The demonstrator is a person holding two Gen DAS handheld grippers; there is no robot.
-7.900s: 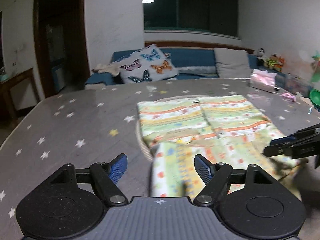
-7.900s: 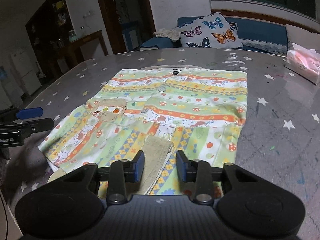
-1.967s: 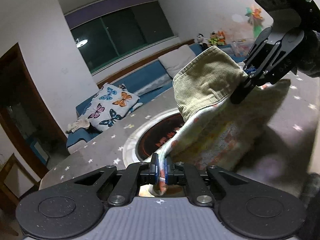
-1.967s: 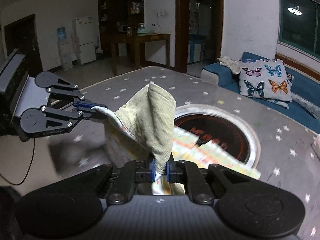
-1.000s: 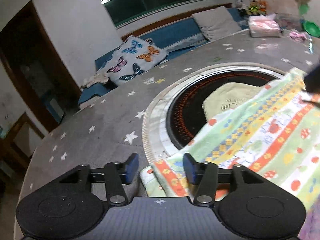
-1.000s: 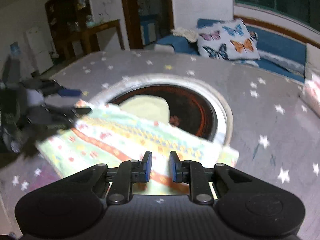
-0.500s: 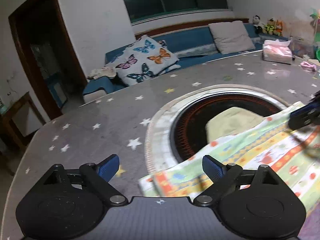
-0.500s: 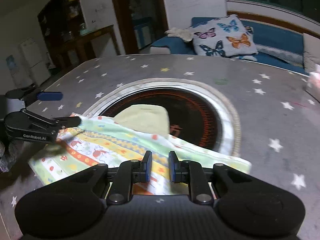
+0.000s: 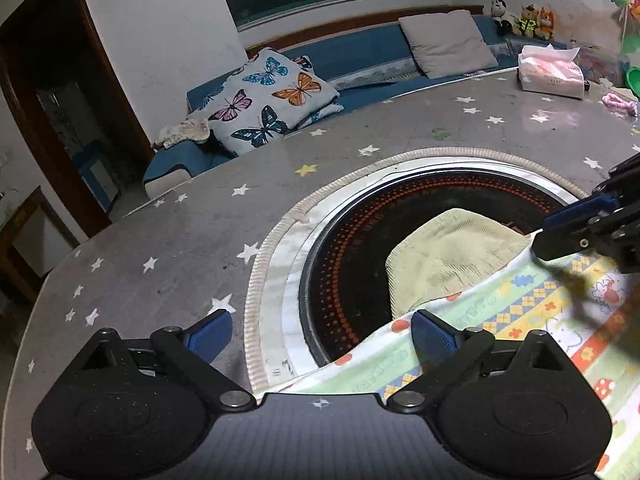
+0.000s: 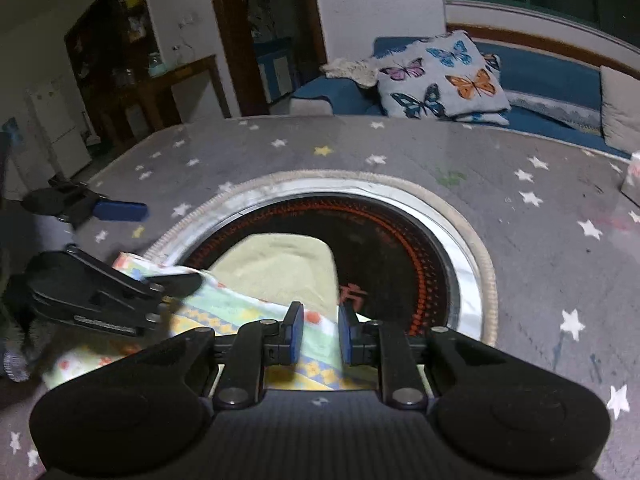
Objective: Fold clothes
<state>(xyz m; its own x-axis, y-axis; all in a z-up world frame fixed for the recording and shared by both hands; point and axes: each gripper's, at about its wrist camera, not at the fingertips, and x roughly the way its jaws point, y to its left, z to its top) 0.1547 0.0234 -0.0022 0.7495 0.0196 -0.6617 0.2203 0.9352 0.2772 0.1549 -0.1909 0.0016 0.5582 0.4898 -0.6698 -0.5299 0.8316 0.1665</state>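
Note:
The garment (image 9: 520, 320), a pastel print with a beige corduroy part (image 9: 452, 256), lies flat on the table, partly over the round black inset (image 9: 352, 264). My left gripper (image 9: 322, 334) is opening wide; the garment's corner lies low between its fingers, untouched by the pads. In the right wrist view the left gripper (image 10: 170, 246) hovers at the cloth's left edge. My right gripper (image 10: 320, 332) stands narrowly open over the garment (image 10: 240, 304), which lies loose under the gap. From the left wrist view the right gripper (image 9: 540, 236) sits at the garment's far edge.
The grey star-print table (image 9: 200, 232) has a ribbed ring (image 9: 256, 280) around the inset. A tissue pack (image 9: 550, 74) and small items sit at the far right edge. Beyond the table stands a blue sofa with a butterfly pillow (image 9: 272, 100).
The garment, held up by both grippers two seconds ago, now lies on the table. The left jaws have spread wide and let its corner go. Both grippers have drawn back a little.

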